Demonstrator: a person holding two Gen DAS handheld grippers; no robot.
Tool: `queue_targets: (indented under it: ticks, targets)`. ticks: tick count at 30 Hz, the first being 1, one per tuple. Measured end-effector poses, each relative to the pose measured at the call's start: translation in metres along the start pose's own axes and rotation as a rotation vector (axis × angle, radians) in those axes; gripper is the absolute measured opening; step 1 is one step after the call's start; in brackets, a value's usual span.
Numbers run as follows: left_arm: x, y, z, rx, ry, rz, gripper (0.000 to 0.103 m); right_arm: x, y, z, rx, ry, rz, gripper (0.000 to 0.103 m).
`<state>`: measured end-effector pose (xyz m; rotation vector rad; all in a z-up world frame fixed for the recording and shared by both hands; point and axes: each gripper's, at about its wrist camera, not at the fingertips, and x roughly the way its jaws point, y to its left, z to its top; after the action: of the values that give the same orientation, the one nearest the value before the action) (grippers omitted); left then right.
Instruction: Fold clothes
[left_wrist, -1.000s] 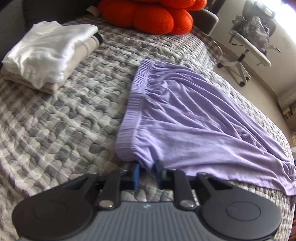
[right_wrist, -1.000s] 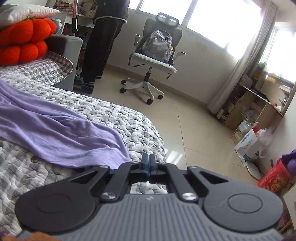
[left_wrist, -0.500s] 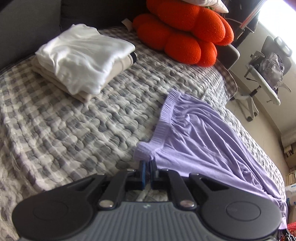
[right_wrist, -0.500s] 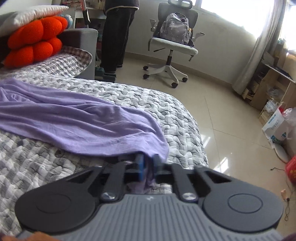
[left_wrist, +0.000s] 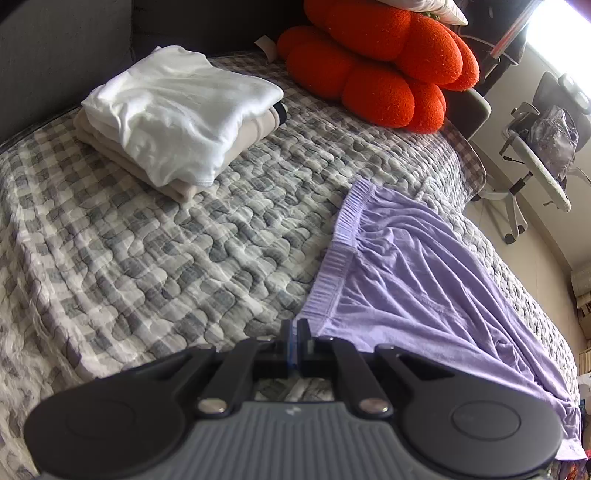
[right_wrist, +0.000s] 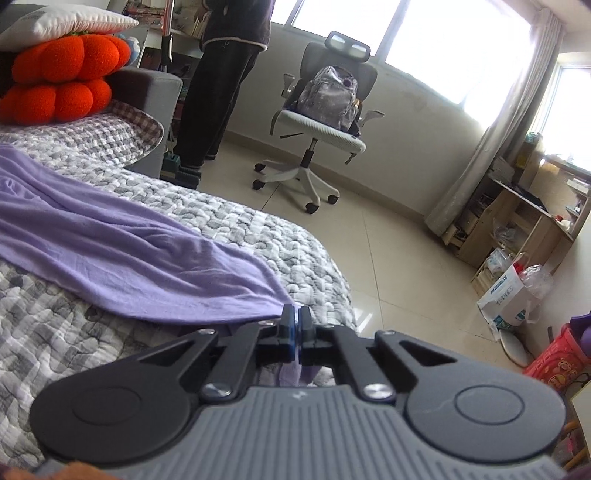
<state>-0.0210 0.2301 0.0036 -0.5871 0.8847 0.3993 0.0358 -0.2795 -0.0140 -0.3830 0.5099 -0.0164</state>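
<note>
Lilac trousers (left_wrist: 417, 295) lie spread on the grey checked quilt (left_wrist: 166, 258), ribbed waistband to the left. My left gripper (left_wrist: 294, 332) is shut on the near corner of the waistband. In the right wrist view the trousers' leg (right_wrist: 129, 258) runs toward the bed's end, and my right gripper (right_wrist: 294, 321) is shut on its hem corner; lilac cloth hangs below the jaws.
A folded stack with a white top (left_wrist: 181, 107) on beige garments sits at the back left of the bed. Orange cushions (left_wrist: 384, 70) lie by the headboard. An office chair with a backpack (right_wrist: 325, 122) and a standing person (right_wrist: 225, 81) are on the tiled floor beyond.
Both grippers closed on the trousers' corners: the left on the waistband, the right on the hem. Both views pulled back and rose, and the cloth shifted with them.
</note>
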Motion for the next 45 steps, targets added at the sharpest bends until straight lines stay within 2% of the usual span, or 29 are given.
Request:
queue_targets:
  ticks: [4,11,14,16,18,19,20,21,22,23,25,29,34,36,37,38,41,44,45]
  targets:
    - [-0.005,0.005,0.003,-0.036,-0.004,-0.048,0.001,-0.005,0.000,0.003,-0.054,-0.025,-0.033,0.000]
    - [-0.027,0.015,0.014,-0.074,-0.067,-0.111,0.000,-0.014,0.001,0.010,-0.185,-0.074,-0.087,0.000]
    - [-0.037,0.017,0.014,-0.067,-0.098,-0.139,0.000,-0.016,-0.007,0.007,-0.202,-0.057,-0.038,0.000]
    - [-0.033,0.016,0.012,-0.063,-0.067,-0.159,0.000,-0.018,-0.012,0.005,-0.211,-0.040,0.001,0.000]
    - [-0.021,0.016,0.008,-0.083,0.011,-0.194,0.000,-0.019,-0.016,0.002,-0.221,-0.024,0.039,0.000]
    - [-0.017,0.015,0.006,-0.094,0.038,-0.204,0.001,-0.018,-0.019,-0.001,-0.214,-0.012,0.055,0.007]
    - [-0.014,0.015,0.004,-0.104,0.062,-0.212,0.003,-0.015,-0.020,-0.006,-0.198,0.001,0.059,0.020]
    - [-0.013,0.013,0.002,-0.103,0.070,-0.213,0.006,-0.012,-0.021,-0.011,-0.181,0.009,0.059,0.028]
    - [-0.014,0.012,0.001,-0.098,0.068,-0.213,0.014,-0.009,-0.022,-0.016,-0.163,0.015,0.066,0.037]
    - [-0.015,0.011,-0.001,-0.093,0.064,-0.213,0.025,-0.006,-0.022,-0.020,-0.148,0.023,0.083,0.039]
    - [-0.015,0.012,-0.004,-0.097,0.075,-0.208,0.037,0.001,-0.021,-0.026,-0.140,0.046,0.117,0.039]
    - [-0.012,0.016,-0.010,-0.130,0.095,-0.185,0.039,0.018,-0.022,-0.031,-0.116,0.096,0.154,0.039]
    - [-0.002,0.014,-0.012,-0.133,0.114,-0.155,0.043,0.041,-0.031,-0.024,0.017,0.137,0.219,0.039]
    - [0.002,0.012,-0.013,-0.140,0.115,-0.145,0.043,0.044,-0.028,-0.021,0.013,0.131,0.227,0.028]
    - [0.004,0.011,-0.013,-0.147,0.114,-0.148,0.043,0.043,-0.024,-0.020,-0.006,0.127,0.226,0.018]
    - [0.006,0.010,-0.013,-0.154,0.113,-0.150,0.043,0.043,-0.020,-0.019,-0.025,0.123,0.224,0.015]
    - [0.021,0.009,-0.015,-0.219,0.173,-0.176,0.043,0.042,-0.013,-0.020,-0.089,0.107,0.202,0.010]
    - [0.025,0.008,-0.015,-0.249,0.159,-0.154,0.043,0.039,-0.013,-0.023,-0.103,0.101,0.196,0.011]
    - [0.025,0.007,-0.014,-0.253,0.150,-0.148,0.043,0.039,-0.013,-0.024,-0.101,0.101,0.198,0.014]
